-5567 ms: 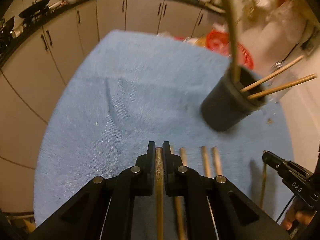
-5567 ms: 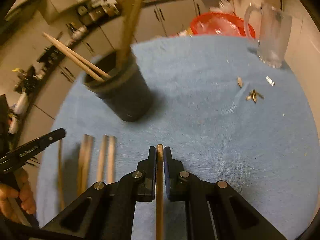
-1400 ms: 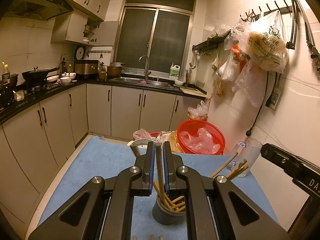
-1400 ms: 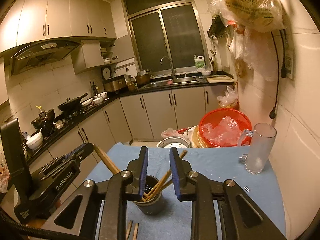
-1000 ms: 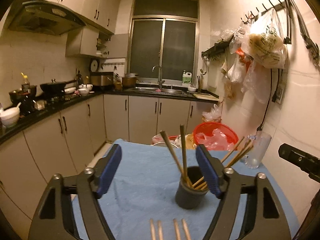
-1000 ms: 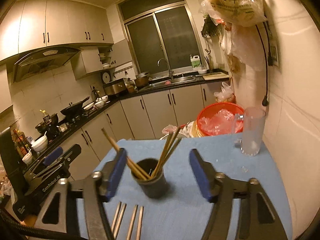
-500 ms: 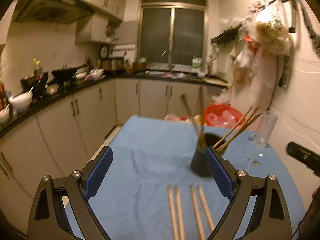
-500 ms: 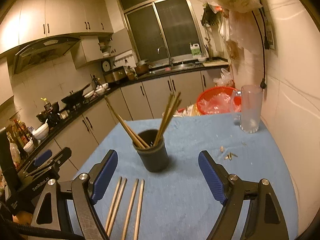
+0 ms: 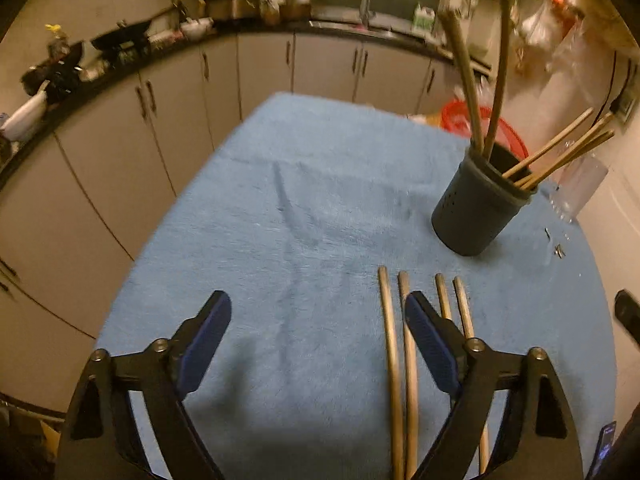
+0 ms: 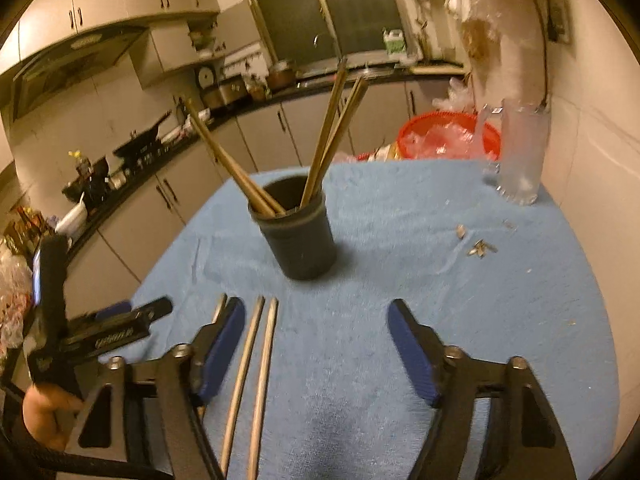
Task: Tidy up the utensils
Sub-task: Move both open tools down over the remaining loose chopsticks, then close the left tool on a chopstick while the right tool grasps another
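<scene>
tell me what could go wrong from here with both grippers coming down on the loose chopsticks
1. The four loose chopsticks lie close together in pairs; the left gripper, jaws closing with nothing gripped yet, may catch two or push one aside.
2. Both grippers target the same cluster; the right gripper, also closing and empty, could bump the left.
3. Chopsticks in the dark holder lean far outward, so a later insertion might snag them or tip it.

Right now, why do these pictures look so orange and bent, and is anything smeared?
Left wrist view: warm dim light, fisheye curving the cabinets, top background smeared, gripper shadow on the blue cloth. Right wrist view: same orange cast, black corners, glass mug and hanging bags blurred.
</scene>
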Motion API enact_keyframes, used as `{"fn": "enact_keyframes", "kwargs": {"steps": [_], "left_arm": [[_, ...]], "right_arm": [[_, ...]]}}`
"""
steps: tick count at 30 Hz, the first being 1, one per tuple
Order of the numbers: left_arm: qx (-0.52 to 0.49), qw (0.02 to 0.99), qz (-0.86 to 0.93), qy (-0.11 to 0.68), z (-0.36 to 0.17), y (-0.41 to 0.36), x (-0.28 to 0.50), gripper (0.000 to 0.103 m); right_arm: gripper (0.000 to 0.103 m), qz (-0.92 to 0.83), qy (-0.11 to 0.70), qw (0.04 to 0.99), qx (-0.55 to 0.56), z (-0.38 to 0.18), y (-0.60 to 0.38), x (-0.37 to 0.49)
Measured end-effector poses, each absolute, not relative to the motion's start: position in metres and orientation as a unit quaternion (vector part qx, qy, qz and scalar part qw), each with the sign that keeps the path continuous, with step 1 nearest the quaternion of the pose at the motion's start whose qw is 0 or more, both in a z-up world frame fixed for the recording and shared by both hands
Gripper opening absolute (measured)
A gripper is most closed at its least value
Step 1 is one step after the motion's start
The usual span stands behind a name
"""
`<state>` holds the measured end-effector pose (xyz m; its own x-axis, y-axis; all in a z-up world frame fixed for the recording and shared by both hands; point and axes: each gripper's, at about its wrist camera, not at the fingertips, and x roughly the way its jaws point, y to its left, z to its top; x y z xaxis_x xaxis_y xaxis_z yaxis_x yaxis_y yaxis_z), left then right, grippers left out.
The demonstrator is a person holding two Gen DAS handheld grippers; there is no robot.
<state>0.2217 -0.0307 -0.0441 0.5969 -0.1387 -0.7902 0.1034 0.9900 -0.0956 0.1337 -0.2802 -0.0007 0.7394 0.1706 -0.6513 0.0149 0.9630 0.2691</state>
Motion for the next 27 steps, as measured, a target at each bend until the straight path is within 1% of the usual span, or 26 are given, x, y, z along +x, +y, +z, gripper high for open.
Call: {"fn": "enact_keyframes", "kwargs": {"steps": [1, 2, 4, 6, 7, 9, 10, 14, 18, 20, 22, 23, 24, 26, 27], "left_arm": [[-0.02, 0.886, -0.073, 0.457, -0.049, -0.035, 0.23, 0.084], [-0.019, 0.882, -0.075, 0.466, -0.052, -0.039, 0.236, 0.083], [-0.019, 0.868, -0.085, 0.489, -0.058, -0.048, 0.254, 0.071], [-0.013, 0.858, -0.089, 0.505, -0.063, -0.056, 0.265, 0.064], [-0.003, 0.854, -0.083, 0.514, -0.068, -0.061, 0.271, 0.058], [0.002, 0.847, -0.082, 0.526, -0.074, -0.066, 0.279, 0.052], [0.001, 0.844, -0.083, 0.529, -0.077, -0.067, 0.28, 0.05], [-0.003, 0.835, -0.091, 0.542, -0.086, -0.07, 0.286, 0.048], [0.007, 0.836, -0.089, 0.541, -0.087, -0.07, 0.289, 0.046], [0.011, 0.836, -0.087, 0.542, -0.087, -0.07, 0.289, 0.04], [0.024, 0.836, -0.083, 0.542, -0.088, -0.073, 0.291, 0.022], [0.03, 0.835, -0.084, 0.542, -0.088, -0.072, 0.292, 0.016], [0.03, 0.834, -0.088, 0.544, -0.087, -0.07, 0.291, 0.009], [0.027, 0.831, -0.096, 0.548, -0.086, -0.066, 0.293, 0.008], [0.028, 0.829, -0.1, 0.549, -0.086, -0.065, 0.293, 0.007]], "right_arm": [[0.065, 0.048, 0.371, 0.918, 0.134, -0.006, -0.28, 0.139], [0.064, 0.052, 0.378, 0.913, 0.141, -0.01, -0.28, 0.143], [0.064, 0.053, 0.385, 0.909, 0.151, -0.016, -0.281, 0.148], [0.063, 0.052, 0.388, 0.908, 0.148, -0.019, -0.279, 0.152], [0.062, 0.053, 0.391, 0.908, 0.144, -0.02, -0.278, 0.154], [0.061, 0.056, 0.397, 0.905, 0.138, -0.022, -0.274, 0.16], [0.061, 0.057, 0.4, 0.904, 0.137, -0.023, -0.272, 0.163], [0.06, 0.072, 0.427, 0.89, 0.141, -0.034, -0.264, 0.186], [0.052, 0.084, 0.453, 0.874, 0.155, -0.048, -0.256, 0.208], [0.047, 0.084, 0.464, 0.869, 0.154, -0.056, -0.253, 0.217], [0.041, 0.085, 0.475, 0.862, 0.155, -0.063, -0.249, 0.225], [0.04, 0.086, 0.48, 0.859, 0.156, -0.066, -0.247, 0.228], [0.037, 0.088, 0.484, 0.857, 0.155, -0.069, -0.245, 0.231], [0.035, 0.093, 0.49, 0.853, 0.153, -0.073, -0.24, 0.237], [0.032, 0.095, 0.493, 0.852, 0.151, -0.074, -0.237, 0.24]]}}
